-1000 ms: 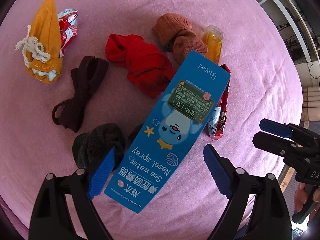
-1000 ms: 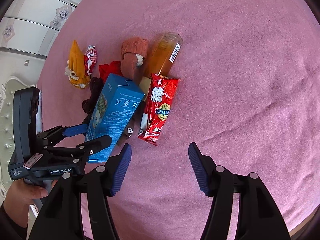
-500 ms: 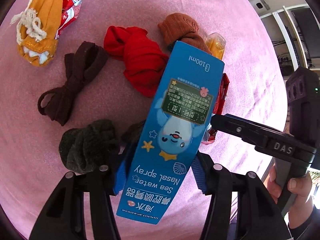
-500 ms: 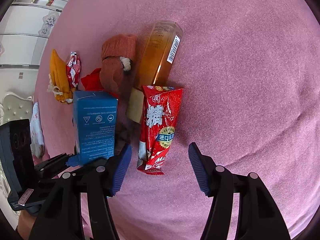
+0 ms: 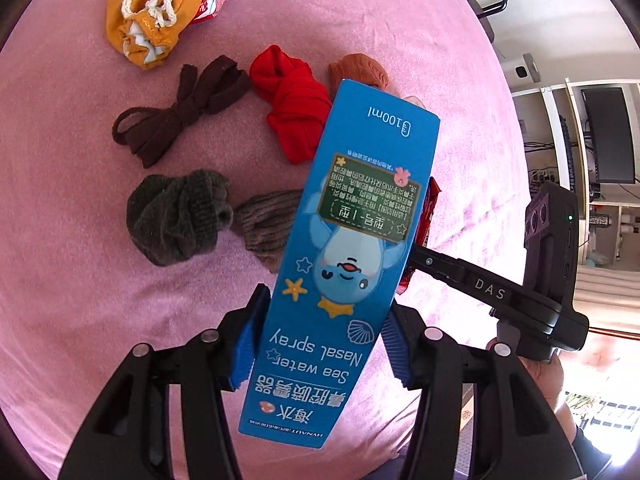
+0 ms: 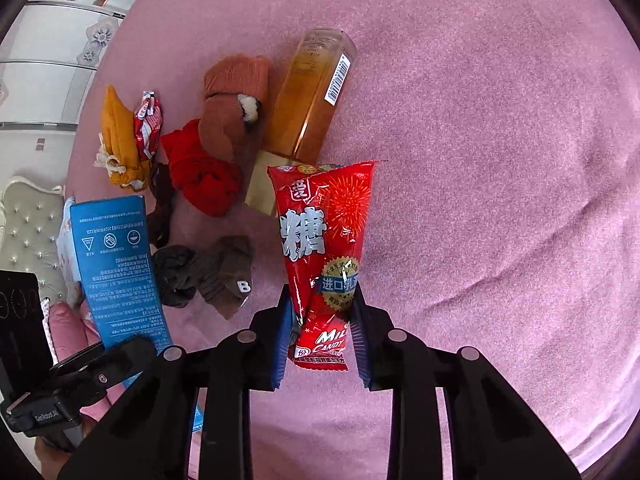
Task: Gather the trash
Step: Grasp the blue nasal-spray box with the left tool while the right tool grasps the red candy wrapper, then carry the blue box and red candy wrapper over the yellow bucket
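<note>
A tall blue nasal spray box [image 5: 352, 248] is held up off the pink cloth, with my left gripper [image 5: 324, 320] shut on its lower half. The same box [image 6: 116, 256] shows at the left of the right wrist view. My right gripper [image 6: 320, 312] has its jaws closing on the bottom end of a red candy wrapper [image 6: 324, 224], and the blue pads touch both of its sides. An amber plastic bottle [image 6: 312, 100] lies beyond the wrapper. A small red wrapper [image 6: 147, 124] rests against an orange pouch [image 6: 118, 136].
Rolled socks are scattered on the pink cloth [image 6: 500, 160]: red [image 5: 292, 104], rust-brown [image 6: 232, 96], dark brown [image 5: 180, 116], grey [image 5: 172, 216] and striped brown [image 5: 268, 224]. The right half of the cloth is bare. Shelves and a monitor stand past the table's edge.
My left gripper closed on the blue box and raised it, tilting it upright. My right gripper came over the red candy wrapper and its jaws drew in onto it.
</note>
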`<state>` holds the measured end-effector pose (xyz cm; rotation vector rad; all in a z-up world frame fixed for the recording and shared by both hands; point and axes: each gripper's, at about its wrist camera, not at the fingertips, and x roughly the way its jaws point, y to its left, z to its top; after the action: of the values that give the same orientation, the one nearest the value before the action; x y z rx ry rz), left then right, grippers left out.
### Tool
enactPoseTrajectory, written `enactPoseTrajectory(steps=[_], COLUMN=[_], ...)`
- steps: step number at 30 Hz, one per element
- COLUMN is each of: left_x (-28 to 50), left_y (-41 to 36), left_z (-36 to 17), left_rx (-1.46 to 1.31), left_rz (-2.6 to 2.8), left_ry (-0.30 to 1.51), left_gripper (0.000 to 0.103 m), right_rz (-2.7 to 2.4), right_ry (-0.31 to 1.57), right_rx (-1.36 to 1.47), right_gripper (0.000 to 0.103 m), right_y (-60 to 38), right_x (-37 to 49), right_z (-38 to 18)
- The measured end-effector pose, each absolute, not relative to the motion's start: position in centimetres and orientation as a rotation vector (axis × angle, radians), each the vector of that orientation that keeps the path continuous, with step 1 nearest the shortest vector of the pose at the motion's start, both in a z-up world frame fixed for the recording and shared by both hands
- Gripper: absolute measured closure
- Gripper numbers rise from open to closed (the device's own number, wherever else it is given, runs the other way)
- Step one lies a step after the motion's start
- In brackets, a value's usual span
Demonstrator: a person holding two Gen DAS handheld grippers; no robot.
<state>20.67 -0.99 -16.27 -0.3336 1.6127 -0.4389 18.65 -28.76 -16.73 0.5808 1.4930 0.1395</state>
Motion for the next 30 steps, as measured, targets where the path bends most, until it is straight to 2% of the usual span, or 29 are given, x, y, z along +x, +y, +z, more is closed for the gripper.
enactPoseTrajectory(steps=[16,30], left_x=[8.8,0.8], left_y=[-2.8,-13.8], left_z=[-12.1,-11.1], left_rx=[-0.362,-0.237], left_rz=[-0.483,-0.703], left_ry=[1.597,1.643], left_gripper=[0.050,0.050], right_rz=[0.175,-0.024], right_ry=[1.427,1.309], right_rx=[0.573,0.738], right_gripper=[0.076,0.076], right_y=[-29.5,-36.7], right_x=[5.5,-8.1], right_z=[-10.0,-8.1])
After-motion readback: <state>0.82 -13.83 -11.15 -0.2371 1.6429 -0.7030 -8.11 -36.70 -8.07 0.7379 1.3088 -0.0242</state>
